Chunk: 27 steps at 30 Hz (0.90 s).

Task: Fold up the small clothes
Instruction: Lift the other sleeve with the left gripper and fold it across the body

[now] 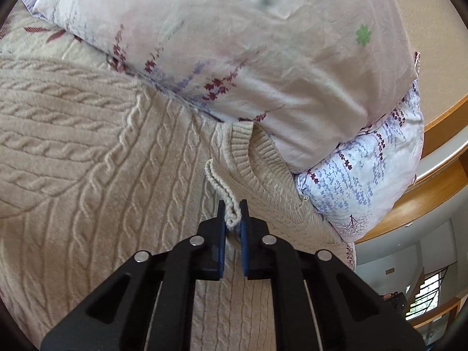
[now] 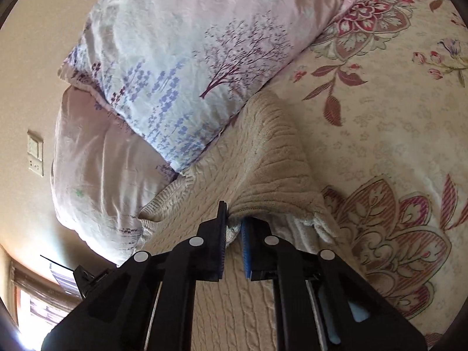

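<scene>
A cream cable-knit sweater (image 1: 96,152) lies spread on the bed, its ribbed neckline (image 1: 242,149) toward the pillows. My left gripper (image 1: 233,215) is shut on a fold of the knit just below the neckline. In the right wrist view the same sweater (image 2: 263,158) has a folded-over part raised in a ridge. My right gripper (image 2: 234,219) is shut on the edge of that folded part, and the fabric bunches between the pads.
Floral pillows (image 1: 234,44) lie against the sweater's top edge; they also show in the right wrist view (image 2: 181,67). A flowered bedspread (image 2: 395,134) covers the bed to the right. A wooden bed frame (image 1: 433,181) curves at the right, with a wall (image 2: 32,73) behind.
</scene>
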### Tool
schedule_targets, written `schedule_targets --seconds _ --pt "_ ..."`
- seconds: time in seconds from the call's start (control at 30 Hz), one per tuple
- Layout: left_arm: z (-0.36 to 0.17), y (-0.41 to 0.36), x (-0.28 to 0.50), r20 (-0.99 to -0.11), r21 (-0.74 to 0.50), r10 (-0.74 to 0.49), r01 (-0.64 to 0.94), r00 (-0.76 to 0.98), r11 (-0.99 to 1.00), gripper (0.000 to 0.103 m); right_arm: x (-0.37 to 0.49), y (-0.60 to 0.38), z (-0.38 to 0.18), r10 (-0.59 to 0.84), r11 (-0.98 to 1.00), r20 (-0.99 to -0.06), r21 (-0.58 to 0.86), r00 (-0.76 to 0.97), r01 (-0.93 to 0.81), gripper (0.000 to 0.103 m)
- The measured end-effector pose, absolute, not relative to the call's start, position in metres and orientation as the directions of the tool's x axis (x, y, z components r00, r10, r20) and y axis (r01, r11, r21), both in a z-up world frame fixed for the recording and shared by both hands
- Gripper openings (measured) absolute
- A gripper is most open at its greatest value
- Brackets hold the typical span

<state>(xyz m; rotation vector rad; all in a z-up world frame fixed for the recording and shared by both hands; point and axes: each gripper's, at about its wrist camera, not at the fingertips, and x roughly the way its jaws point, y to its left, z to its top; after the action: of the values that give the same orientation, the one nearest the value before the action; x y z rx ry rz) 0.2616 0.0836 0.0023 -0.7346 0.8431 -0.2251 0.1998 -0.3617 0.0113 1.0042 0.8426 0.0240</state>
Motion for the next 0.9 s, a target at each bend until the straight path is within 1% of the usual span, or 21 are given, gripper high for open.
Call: schedule_targets --seconds 0.17,0.33,0.4,0.47,0.5,0.6,0.7,0.77,0.83,0.9 --pt "-0.001 0.105 0.250 -0.621 -0.636 -0.403 -0.132 0.672 0.760 0.008 0.205 -0.341 -0.001 0.428 0.582 -0.642 0.734 0.636 0.350 0.010" --pt "-0.016 0.113 0.253 -0.653 -0.626 -0.402 -0.159 0.642 0.764 0.008 0.205 -0.336 -0.009 0.422 0.596 -0.674 0.711 0.607 0.374 0.010" --pt "-0.022 0.114 0.256 -0.660 -0.625 -0.407 -0.161 0.631 0.764 0.009 0.204 -0.334 -0.005 0.423 0.616 -0.691 0.694 0.587 0.373 0.011" --pt "-0.024 0.114 0.257 -0.655 -0.628 -0.409 -0.157 0.635 0.762 0.012 0.200 -0.331 0.002 0.440 0.626 -0.692 0.693 0.573 0.358 0.024" --pt "-0.025 0.115 0.257 -0.652 -0.634 -0.414 -0.158 0.635 0.757 0.012 0.198 -0.328 0.007 0.456 0.629 -0.678 0.704 0.577 0.330 0.036" --pt "-0.027 0.118 0.257 -0.642 -0.654 -0.431 -0.160 0.634 0.740 0.012 0.192 -0.318 0.030 0.445 0.685 -0.643 0.693 0.623 0.224 0.037" --pt "-0.028 0.118 0.256 -0.638 -0.659 -0.435 -0.157 0.635 0.736 0.012 0.200 -0.317 0.038 0.435 0.700 -0.632 0.685 0.642 0.200 0.037" --pt "-0.028 0.119 0.255 -0.632 -0.664 -0.439 -0.155 0.639 0.731 0.012 0.208 -0.319 0.034 0.422 0.702 -0.650 0.675 0.631 0.226 0.039" --pt "-0.028 0.120 0.254 -0.627 -0.669 -0.442 -0.153 0.642 0.727 0.012 0.215 -0.321 0.028 0.385 0.725 -0.690 0.637 0.614 0.262 0.051" --pt "-0.029 0.119 0.253 -0.624 -0.671 -0.443 -0.150 0.644 0.726 0.012 0.217 -0.321 0.019 0.356 0.750 -0.724 0.598 0.590 0.282 0.052"
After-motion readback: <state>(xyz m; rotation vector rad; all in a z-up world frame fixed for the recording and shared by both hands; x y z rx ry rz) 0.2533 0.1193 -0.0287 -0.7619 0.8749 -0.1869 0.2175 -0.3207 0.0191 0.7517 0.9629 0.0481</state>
